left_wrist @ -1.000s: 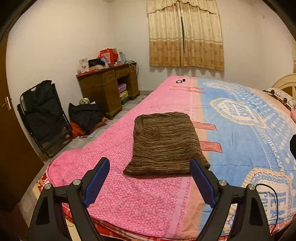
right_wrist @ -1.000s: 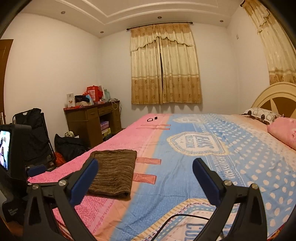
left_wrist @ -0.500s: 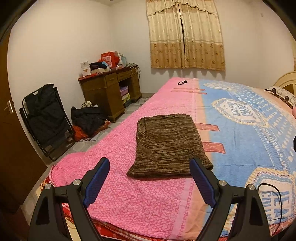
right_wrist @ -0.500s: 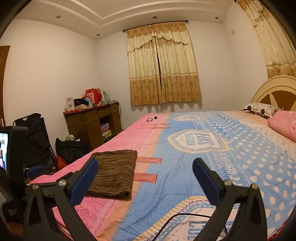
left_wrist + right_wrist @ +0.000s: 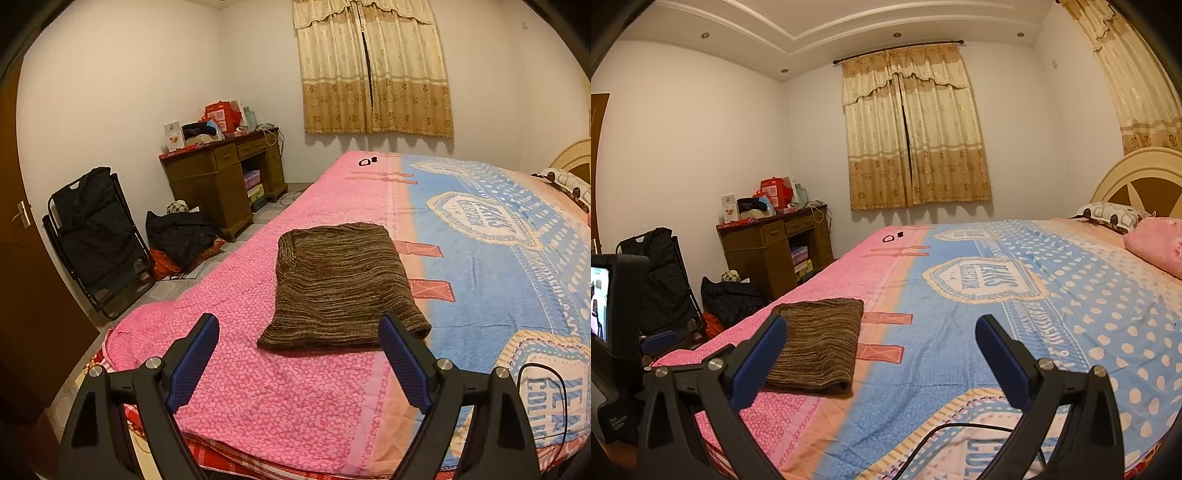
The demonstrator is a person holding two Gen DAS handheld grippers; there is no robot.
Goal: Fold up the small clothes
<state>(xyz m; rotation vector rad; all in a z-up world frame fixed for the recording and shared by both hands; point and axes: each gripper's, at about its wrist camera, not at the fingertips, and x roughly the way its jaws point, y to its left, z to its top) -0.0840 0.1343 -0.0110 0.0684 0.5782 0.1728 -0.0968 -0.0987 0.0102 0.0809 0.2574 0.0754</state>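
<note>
Tools (image 5: 299, 332) (image 5: 881, 334) apparently wide apart, empty.

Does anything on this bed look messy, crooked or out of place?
Not much. The brown knit garment lies folded flat on the bedspread. Only two small black items near the bed's far edge look stray, too small to identify, and a black cable trails across the near corner.
</note>
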